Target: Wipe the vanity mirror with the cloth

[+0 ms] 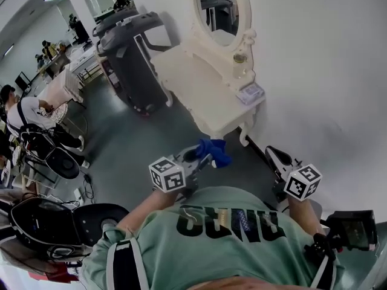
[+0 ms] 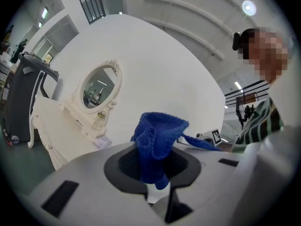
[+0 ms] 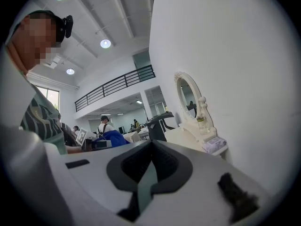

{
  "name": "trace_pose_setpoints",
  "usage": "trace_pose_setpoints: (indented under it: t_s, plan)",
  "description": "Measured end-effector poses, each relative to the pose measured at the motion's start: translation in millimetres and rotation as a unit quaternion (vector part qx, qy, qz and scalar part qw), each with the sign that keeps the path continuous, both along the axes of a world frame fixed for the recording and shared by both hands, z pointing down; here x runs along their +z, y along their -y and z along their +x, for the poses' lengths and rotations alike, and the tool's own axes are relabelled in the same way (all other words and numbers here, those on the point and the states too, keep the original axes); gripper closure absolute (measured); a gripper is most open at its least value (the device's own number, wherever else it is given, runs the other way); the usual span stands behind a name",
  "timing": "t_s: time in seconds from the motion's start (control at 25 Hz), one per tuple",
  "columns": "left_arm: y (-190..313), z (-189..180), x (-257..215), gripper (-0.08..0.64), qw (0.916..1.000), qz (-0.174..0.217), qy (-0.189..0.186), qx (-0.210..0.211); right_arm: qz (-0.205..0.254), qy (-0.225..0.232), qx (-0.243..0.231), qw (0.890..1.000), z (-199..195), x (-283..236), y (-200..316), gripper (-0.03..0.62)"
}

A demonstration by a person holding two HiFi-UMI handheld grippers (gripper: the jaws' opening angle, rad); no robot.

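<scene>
While I watch from above: both tools sit short of the bench (image 1: 195,83).
Left gripper (image 2: 153,173): jaws pinched on the blue cloth (image 2: 157,142), bunched above them.
Right gripper (image 3: 149,173): jaws closed together, empty.
Vanity mirror (image 1: 219,8): upright on the bench, well apart from the cloth.

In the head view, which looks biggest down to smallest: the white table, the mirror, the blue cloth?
1. white table
2. mirror, its top cut off by the frame
3. blue cloth, smallest though nearest the camera
</scene>
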State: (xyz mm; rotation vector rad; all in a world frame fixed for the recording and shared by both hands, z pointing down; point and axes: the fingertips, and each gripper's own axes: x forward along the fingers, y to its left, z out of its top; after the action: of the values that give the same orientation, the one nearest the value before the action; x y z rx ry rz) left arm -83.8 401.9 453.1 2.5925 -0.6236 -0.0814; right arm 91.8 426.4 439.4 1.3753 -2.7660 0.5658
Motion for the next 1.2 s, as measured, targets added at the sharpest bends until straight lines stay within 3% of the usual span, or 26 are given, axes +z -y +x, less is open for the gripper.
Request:
trace_pose_setpoints:
  t_s: [0.32,0.84,1.0,1.2]
  plan:
    - [75.3,-20.9,19.4,0.476,0.9995,-0.015,-0.022,0.016,-0.012,-0.014,0.008,1.000,-27.5,14.3,68.2,0.580]
    - [301.1,-108.5,-6.3,0.476,0.9961,0.005,-0.040,0.078,0.007,-0.042,0.060,0.997,-123.1,-26.2,273.3,0.580]
    - [346.1,-103.7,-3.2,0.476,0.9953,0.000,-0.038,0.089,-0.010,-0.049,0.065,0.997,-122.8,-21.1,310.7,0.580]
    - [387.3,-77.0,7.9,0.476,0.9959,-0.010,-0.036,0.083,-0.016,-0.056,0.073,0.996,-85.5,-13.1,348.9,0.580]
